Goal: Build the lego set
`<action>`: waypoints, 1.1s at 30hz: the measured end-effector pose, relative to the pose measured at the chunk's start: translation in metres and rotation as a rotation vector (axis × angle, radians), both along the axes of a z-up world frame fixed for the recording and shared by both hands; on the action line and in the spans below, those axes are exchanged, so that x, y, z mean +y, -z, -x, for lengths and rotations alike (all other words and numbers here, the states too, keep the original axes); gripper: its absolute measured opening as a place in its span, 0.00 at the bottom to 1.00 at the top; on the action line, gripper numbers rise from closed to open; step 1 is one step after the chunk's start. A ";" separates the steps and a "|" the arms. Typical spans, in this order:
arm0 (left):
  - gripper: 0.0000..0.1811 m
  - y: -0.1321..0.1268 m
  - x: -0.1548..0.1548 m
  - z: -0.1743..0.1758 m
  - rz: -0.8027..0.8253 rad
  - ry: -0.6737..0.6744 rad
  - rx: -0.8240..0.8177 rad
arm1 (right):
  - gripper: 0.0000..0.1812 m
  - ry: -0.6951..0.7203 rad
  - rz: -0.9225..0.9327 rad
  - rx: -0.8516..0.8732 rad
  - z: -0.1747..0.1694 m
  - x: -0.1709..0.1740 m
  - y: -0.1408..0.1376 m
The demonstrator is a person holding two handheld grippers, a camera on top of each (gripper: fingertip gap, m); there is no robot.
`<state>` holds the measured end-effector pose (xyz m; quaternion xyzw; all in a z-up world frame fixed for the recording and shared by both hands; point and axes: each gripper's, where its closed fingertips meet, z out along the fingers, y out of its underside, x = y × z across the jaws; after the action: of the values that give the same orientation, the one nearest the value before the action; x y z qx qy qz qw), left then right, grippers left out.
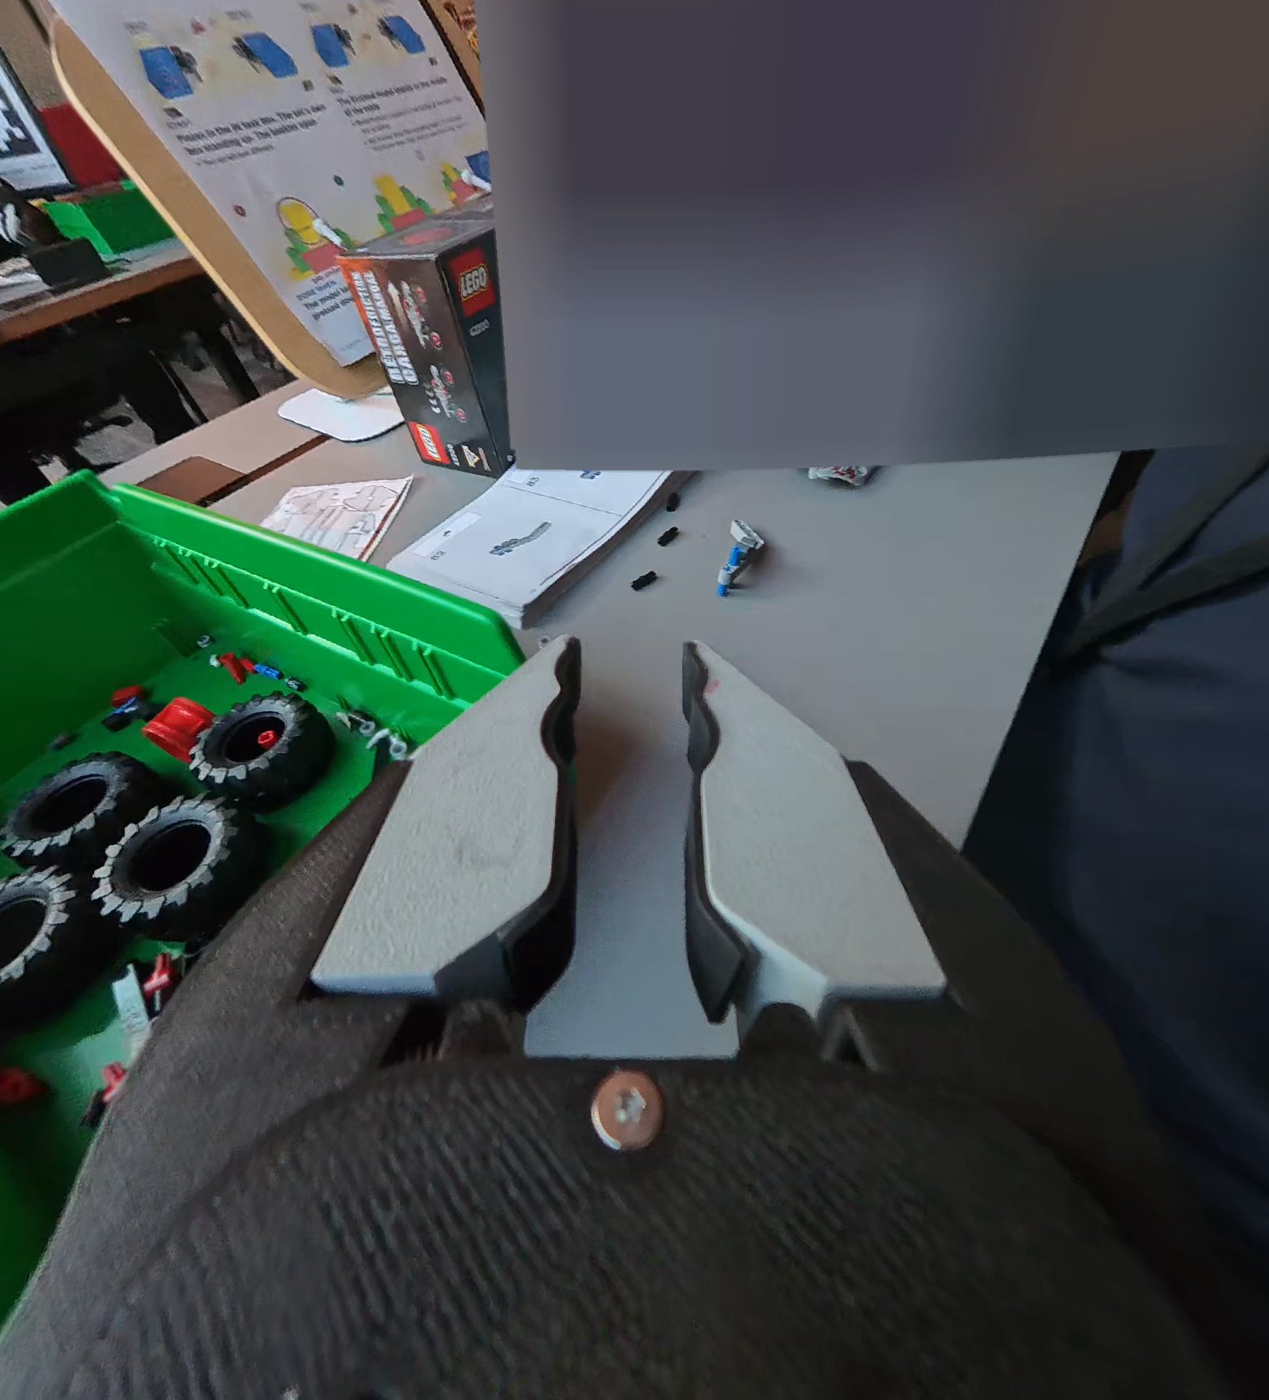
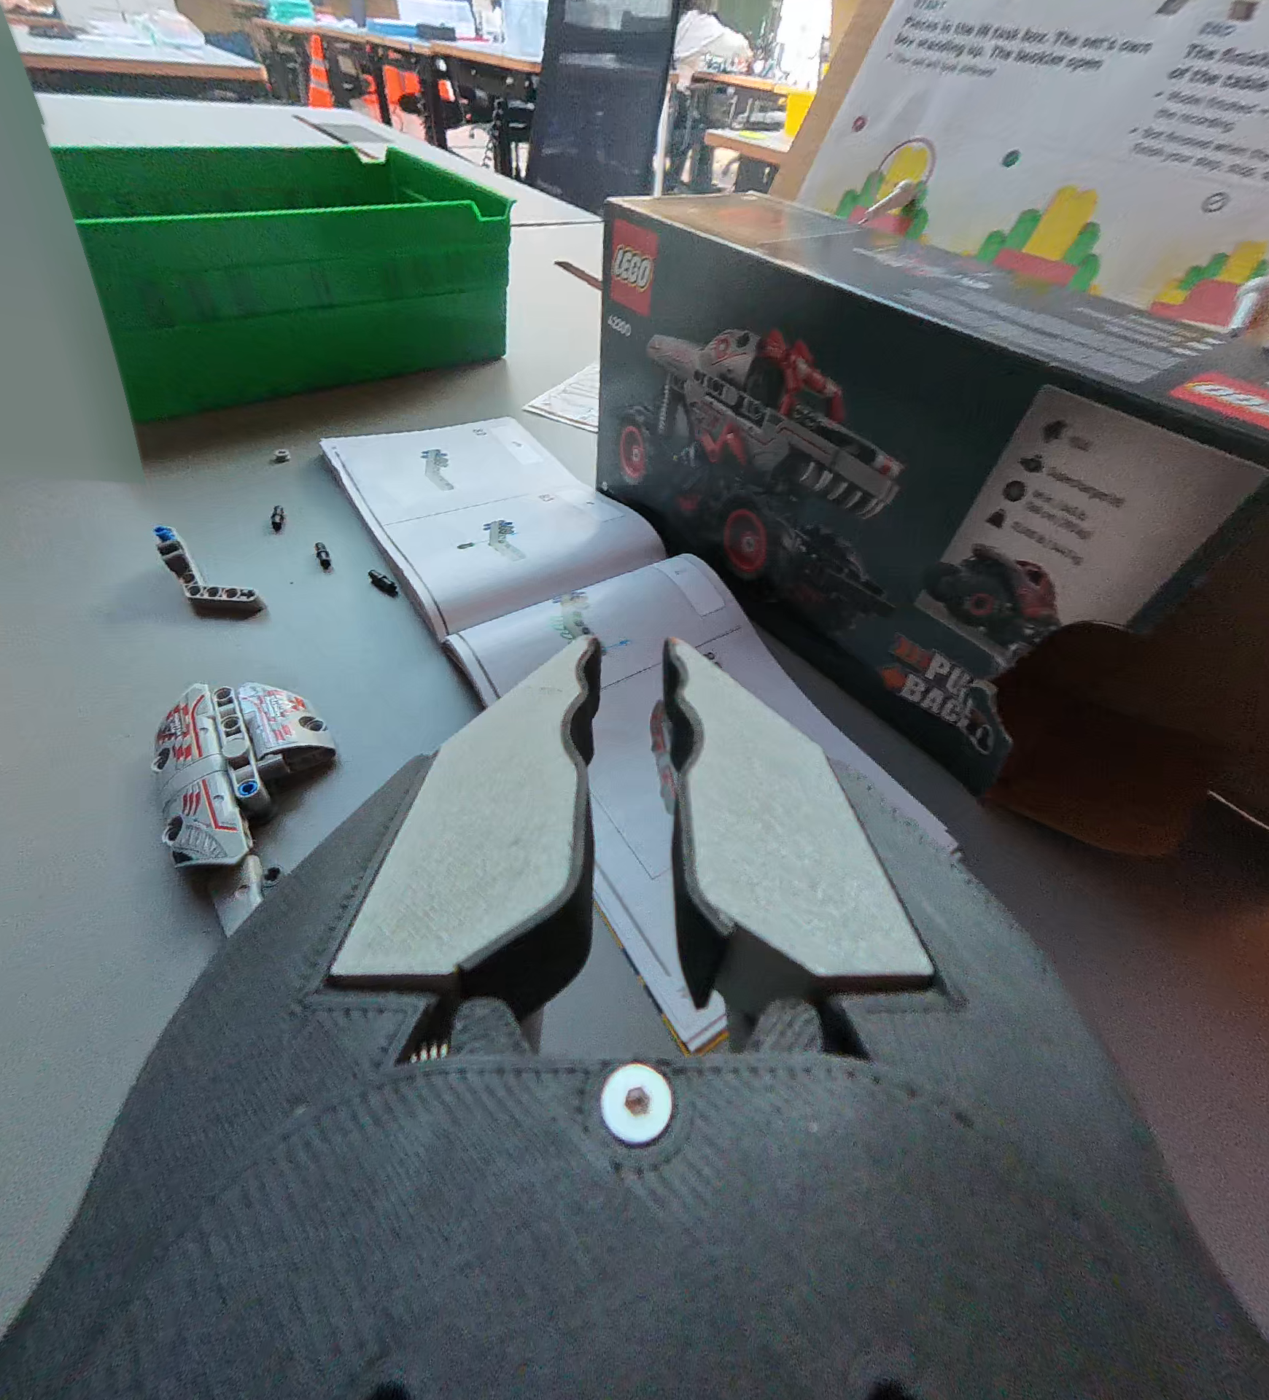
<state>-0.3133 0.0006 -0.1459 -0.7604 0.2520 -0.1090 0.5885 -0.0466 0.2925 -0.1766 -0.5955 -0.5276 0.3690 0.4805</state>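
Build sitting at early stage. Small grey-and-red stickered panel sub-assembly lying on grey tabletop; grey angled beam with blue pin and three loose black pins lying beside open white instruction booklet.

Four black knobby tyres and red parts waiting unused in green plastic bin.

Left hand-held gripper hovering agape, empty. Right hand-held gripper hovering over booklet, narrow gap, nothing held.

Judgement: most of build remaining.
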 end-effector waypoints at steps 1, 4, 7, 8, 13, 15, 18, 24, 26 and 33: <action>0.14 -0.001 0.002 0.004 -0.017 -0.008 -0.002 | 0.08 0.017 -0.007 0.012 -0.003 0.003 -0.002; 0.15 -0.007 0.008 0.010 -0.060 0.005 -0.015 | 0.14 0.075 -0.024 0.051 -0.013 0.016 -0.009; 0.15 -0.012 0.017 0.016 -0.092 0.023 0.001 | 0.18 0.144 -0.039 0.088 -0.023 0.031 -0.014; 0.15 -0.015 0.019 0.017 -0.104 0.035 0.004 | 0.20 0.169 -0.039 0.099 -0.027 0.036 -0.015; 0.16 -0.037 0.028 0.019 -0.141 0.131 -0.005 | 0.29 0.210 0.078 0.183 -0.037 0.053 -0.015; 0.16 -0.044 0.031 0.020 -0.151 0.159 -0.006 | 0.32 0.198 0.117 0.217 -0.037 0.054 -0.017; 0.17 -0.048 0.035 0.027 -0.131 0.156 -0.019 | 0.33 0.197 0.114 0.221 -0.038 0.053 -0.018; 0.18 -0.063 0.020 0.042 -0.124 0.104 0.009 | 0.35 0.195 0.095 0.169 -0.033 0.047 -0.010; 0.15 -0.067 0.020 0.062 -0.105 0.024 0.065 | 0.35 0.211 0.075 0.142 -0.033 0.048 -0.007; 0.12 -0.025 0.041 0.183 0.392 -0.328 0.256 | 0.35 0.375 -0.009 0.085 -0.049 0.068 -0.002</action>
<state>-0.4960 0.0413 -0.1211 -0.8979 0.1721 0.0377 0.4035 0.0020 0.3602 -0.1748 -0.6651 -0.3882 0.2955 0.5653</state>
